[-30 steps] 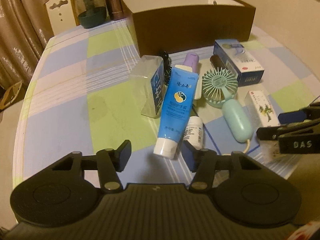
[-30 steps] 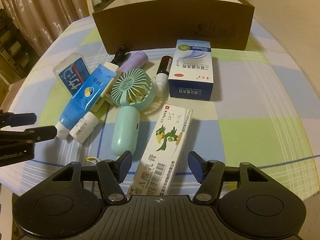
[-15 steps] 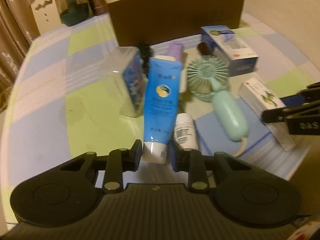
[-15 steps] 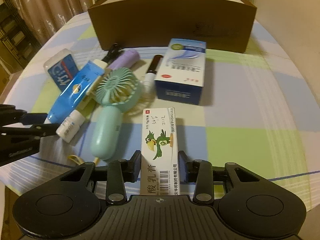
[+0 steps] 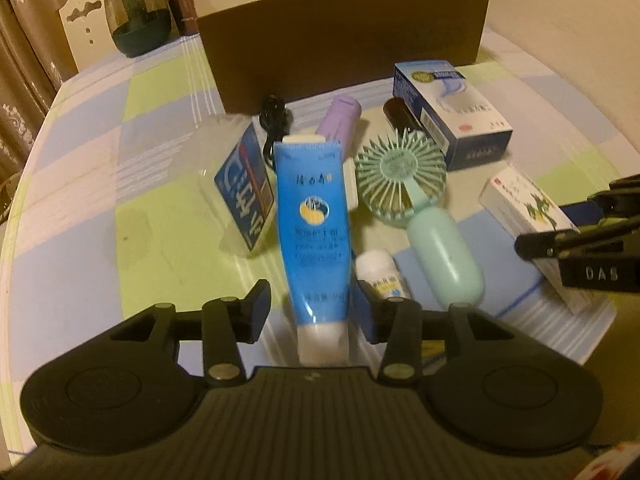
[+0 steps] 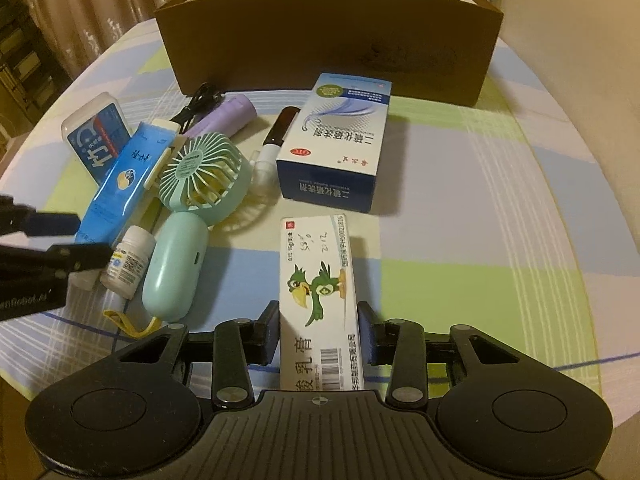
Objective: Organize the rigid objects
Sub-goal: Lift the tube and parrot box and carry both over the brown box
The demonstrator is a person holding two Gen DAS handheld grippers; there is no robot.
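Your right claw [image 6: 318,330] grips the parrot-print box [image 6: 318,300]. Your left claw [image 5: 312,312], just reopened, loosely straddles the blue tube [image 5: 314,232]. On closing, its finger could catch the small white bottle [image 5: 382,276] touching the tube at 3 o'clock.

We note a white parrot-print carton [image 6: 320,300] lying flat near the tablecloth's front edge. Left of it lie a mint handheld fan [image 6: 188,208], a small white bottle [image 6: 128,264] and a blue tube [image 5: 314,232], cap toward the front edge. A blue-white box [image 6: 336,140] lies before the brown box [image 6: 328,36] at the far edge.
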